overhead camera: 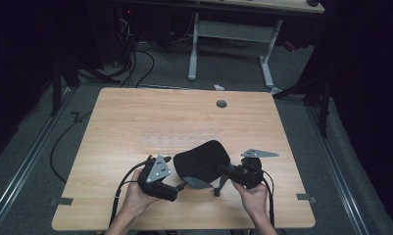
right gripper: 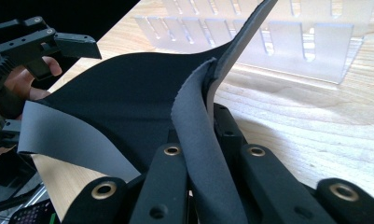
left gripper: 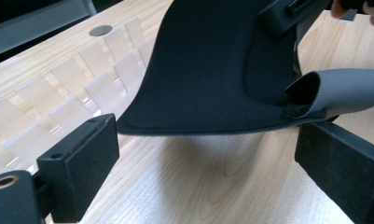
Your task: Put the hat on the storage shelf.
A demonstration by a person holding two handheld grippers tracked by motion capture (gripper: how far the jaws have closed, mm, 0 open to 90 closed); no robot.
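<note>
Black neoprene-looking pad [overhead camera: 202, 160], soft and floppy, rounded at the far end, smooth black on one face with a stitched outline, grey on the other face, plus a grey strap [left gripper: 348, 93] curling off one corner and dark straps dangling under the near edge. Held up over the near middle of the light wooden table [overhead camera: 135, 117], just in front of a clear plastic slotted rack [overhead camera: 179, 138], far end drooping toward the tabletop. Right gripper [overhead camera: 232, 171] clamped tight on the pad's right-hand edge, grey edge pinched and standing up between the two black jaws in the right gripper view. Left gripper [overhead camera: 177, 188] let go, jaws spread wide, nothing pinched; pad's near edge hanging just beyond and above the gap between the two pads, grey strap right over the right-hand jaw. Can't tell if that strap brushes the jaw or just clears it.
</note>
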